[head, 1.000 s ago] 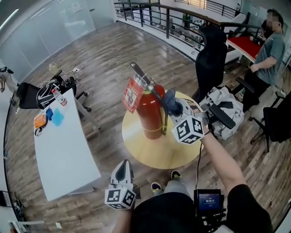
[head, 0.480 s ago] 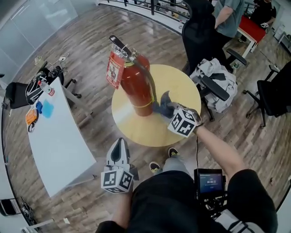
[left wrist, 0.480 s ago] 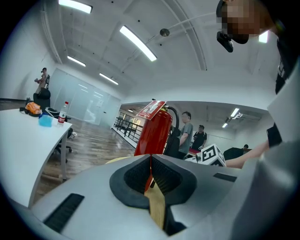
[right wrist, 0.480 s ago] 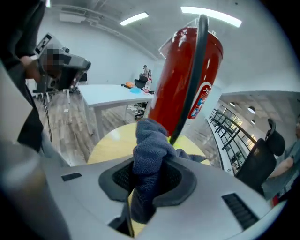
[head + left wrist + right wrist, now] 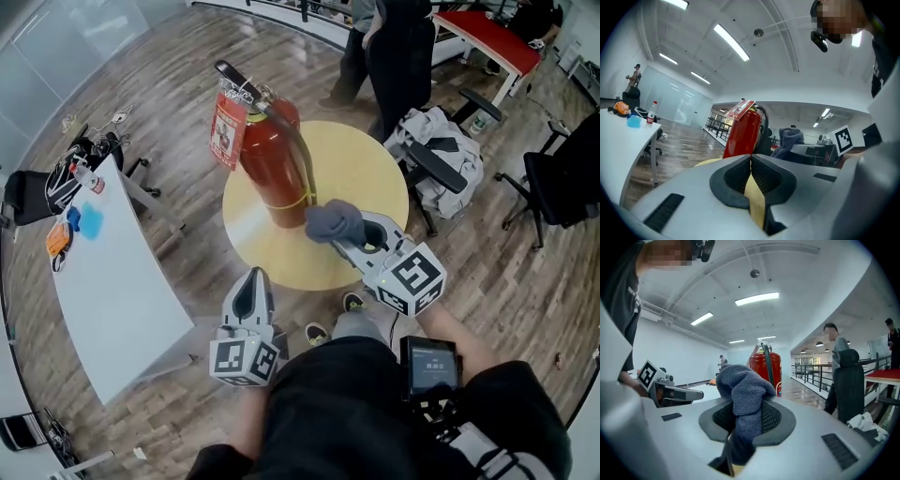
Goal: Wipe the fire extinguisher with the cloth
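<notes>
The round yellow table (image 5: 375,178) lies ahead of both sets of fingers. The red fire extinguisher (image 5: 272,169) stands upright on it, just beyond the fingertips of the right gripper (image 5: 746,420) and well ahead of the left gripper (image 5: 751,164). The left jaws are pressed together on nothing (held low, short of the table edge). The right jaws clamp the grey cloth (image 5: 743,385), which bunches above the fingertips, near the extinguisher body.

Wood-plank floor (image 5: 187,122) all round, round yellow desk (image 5: 366,169) centre, long white desk (image 5: 112,291) left, black chair (image 5: 562,187) right, strip lights (image 5: 731,42) overhead.
</notes>
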Demonstrator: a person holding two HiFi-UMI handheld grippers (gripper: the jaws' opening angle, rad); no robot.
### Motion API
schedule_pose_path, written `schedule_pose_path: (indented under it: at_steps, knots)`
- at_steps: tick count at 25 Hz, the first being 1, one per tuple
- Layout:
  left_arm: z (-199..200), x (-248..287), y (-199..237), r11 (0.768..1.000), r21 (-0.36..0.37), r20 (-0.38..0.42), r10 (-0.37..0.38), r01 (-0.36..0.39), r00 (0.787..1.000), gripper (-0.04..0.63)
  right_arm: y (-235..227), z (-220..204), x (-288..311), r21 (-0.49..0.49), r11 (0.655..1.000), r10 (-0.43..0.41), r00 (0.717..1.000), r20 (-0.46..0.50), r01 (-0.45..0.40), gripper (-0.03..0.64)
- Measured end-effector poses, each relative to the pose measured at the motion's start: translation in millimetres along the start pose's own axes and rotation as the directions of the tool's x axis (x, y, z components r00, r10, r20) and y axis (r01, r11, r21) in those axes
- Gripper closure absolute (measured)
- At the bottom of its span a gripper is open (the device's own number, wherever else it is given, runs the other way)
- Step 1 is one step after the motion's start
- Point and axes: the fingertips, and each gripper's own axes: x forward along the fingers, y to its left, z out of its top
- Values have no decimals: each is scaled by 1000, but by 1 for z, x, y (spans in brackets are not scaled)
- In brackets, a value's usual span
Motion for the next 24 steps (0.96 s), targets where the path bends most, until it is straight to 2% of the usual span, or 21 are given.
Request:
schedule_pose_path:
  at_steps: [6, 16, 24]
  knots:
    - [3, -2, -3, 1000, 5, 8, -14, 14, 1000, 572, 7, 4, -9, -70, 998, -5, 1000, 1, 5, 528]
    - [1, -4, -7, 999, 2, 3, -33, 33, 999, 572, 13, -2, -11, -45, 999, -16, 1000, 2, 16, 528]
    - [1, -6, -9, 999, 1, 5, -40, 40, 999, 572, 15, -2, -10, -70, 997, -16, 1000, -17, 15, 528]
